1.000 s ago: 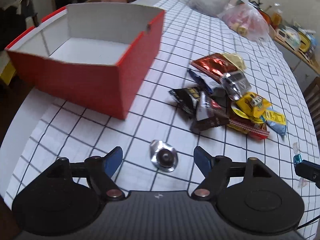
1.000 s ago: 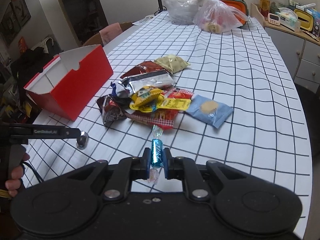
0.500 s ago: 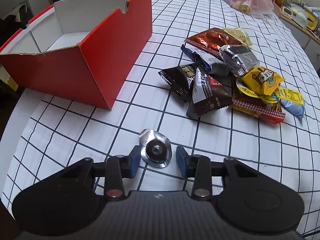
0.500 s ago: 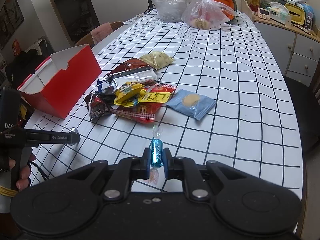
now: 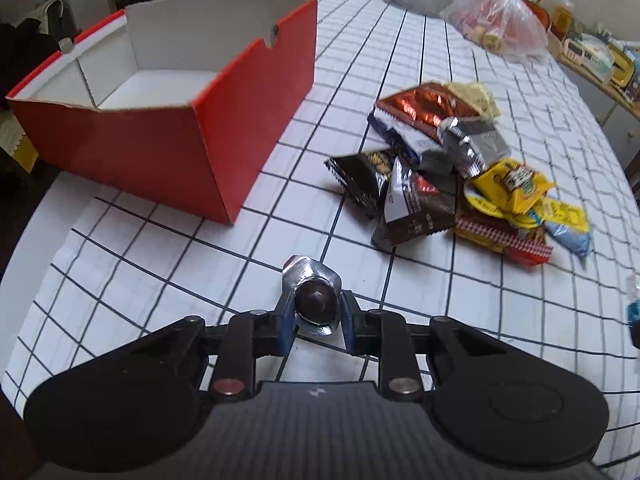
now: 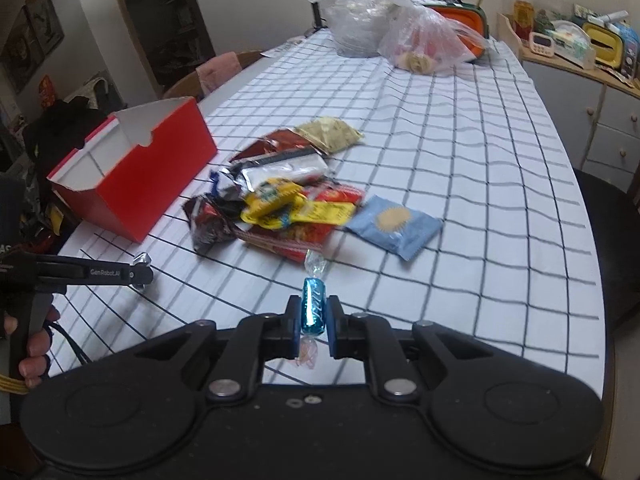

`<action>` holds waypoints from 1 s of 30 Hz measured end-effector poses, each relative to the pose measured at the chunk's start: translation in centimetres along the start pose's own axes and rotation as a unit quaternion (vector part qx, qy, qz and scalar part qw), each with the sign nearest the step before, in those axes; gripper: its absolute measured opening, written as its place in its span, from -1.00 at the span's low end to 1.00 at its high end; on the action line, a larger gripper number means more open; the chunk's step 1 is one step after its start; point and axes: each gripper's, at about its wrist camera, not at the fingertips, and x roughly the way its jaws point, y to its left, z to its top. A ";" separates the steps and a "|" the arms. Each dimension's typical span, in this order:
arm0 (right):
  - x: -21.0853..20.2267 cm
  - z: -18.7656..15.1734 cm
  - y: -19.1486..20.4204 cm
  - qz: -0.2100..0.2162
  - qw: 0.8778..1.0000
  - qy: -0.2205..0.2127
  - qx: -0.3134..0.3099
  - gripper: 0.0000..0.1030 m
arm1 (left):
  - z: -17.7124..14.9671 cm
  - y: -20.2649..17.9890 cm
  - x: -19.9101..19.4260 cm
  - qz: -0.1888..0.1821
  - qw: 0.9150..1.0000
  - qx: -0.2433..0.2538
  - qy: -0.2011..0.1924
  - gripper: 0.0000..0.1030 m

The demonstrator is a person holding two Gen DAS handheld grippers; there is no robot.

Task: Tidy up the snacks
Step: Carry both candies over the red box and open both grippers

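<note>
My left gripper (image 5: 314,316) is shut on a silver foil-wrapped chocolate (image 5: 312,298) and holds it just above the checked tablecloth. It also shows from the side in the right wrist view (image 6: 138,272). My right gripper (image 6: 314,320) is shut on a blue wrapped candy (image 6: 313,306), lifted above the cloth. A red cardboard box (image 5: 168,120) with white dividers stands open at the left, also in the right wrist view (image 6: 136,176). A pile of snack packets (image 5: 448,176) lies to its right, seen too in the right wrist view (image 6: 288,200).
Two plastic bags (image 6: 400,32) sit at the table's far end. A light blue packet (image 6: 394,226) lies right of the pile. A sideboard with clutter (image 6: 580,56) stands at the right, a chair (image 6: 224,70) at the far left. The table edge (image 5: 28,240) is near the box.
My left gripper closed on the foil chocolate and lifted it off the cloth. My right gripper kept holding the blue candy and shifted slightly.
</note>
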 end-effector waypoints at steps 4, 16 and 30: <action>-0.2 1.6 2.0 0.014 1.000 -0.014 -0.020 -0.79 | 0.6 1.1 -2.3 -0.011 1.000 -0.003 -0.016 -0.54; 2.2 8.6 12.2 0.033 0.997 -0.046 -0.059 -0.79 | 5.9 7.3 -7.6 -0.045 0.995 0.026 -0.083 -0.54; 12.7 15.0 24.7 0.038 0.997 -0.008 -0.067 -0.80 | 14.2 17.7 -4.4 -0.065 0.993 0.064 -0.076 -0.54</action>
